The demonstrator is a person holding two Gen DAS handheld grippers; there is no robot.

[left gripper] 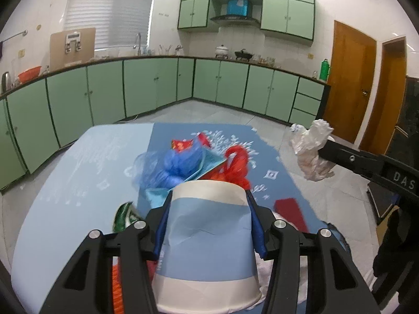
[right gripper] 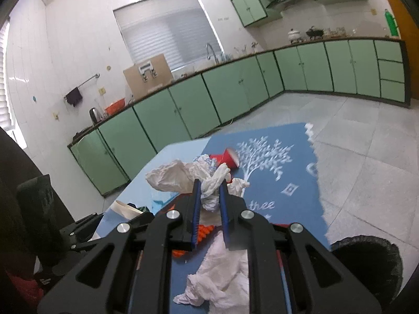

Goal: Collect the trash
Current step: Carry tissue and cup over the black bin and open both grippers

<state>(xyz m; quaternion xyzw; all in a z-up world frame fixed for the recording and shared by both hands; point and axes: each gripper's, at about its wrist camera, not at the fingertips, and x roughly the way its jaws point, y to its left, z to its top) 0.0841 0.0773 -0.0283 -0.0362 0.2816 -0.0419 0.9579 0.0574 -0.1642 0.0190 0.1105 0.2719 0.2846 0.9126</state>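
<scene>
Nearest in the left wrist view, a blue-and-white paper cup [left gripper: 207, 238] is held crosswise in the left tool [left gripper: 208, 225], its pads pressed on the cup's sides at a middling width; the wall is already creased, so it is judged light and easily crushed, and best gripped low on the body with little force. In the right wrist view, the right tool [right gripper: 210, 206] is closed narrowly on a crumpled white tissue [right gripper: 209, 185], which is lifted clear of the bench [left gripper: 86, 167]. The tissue is judged very light, soft and prone to tearing or slipping, so a pinch through the thickest bunch is thought safest. Just beneath it, another white tissue sheet [right gripper: 222, 269] lies on the blue patterned cloth [right gripper: 288, 183]. At the near right, a dark round bin [right gripper: 366, 259] is seen beside the bench edge, a likely place for the trash. Farther on the cloth, a blue plastic bag [left gripper: 172, 167], a red plastic bag [left gripper: 237, 162] and a red cup [right gripper: 225, 158] are heaped together. Beyond, green cabinets [left gripper: 104, 91] line the far wall.
</scene>
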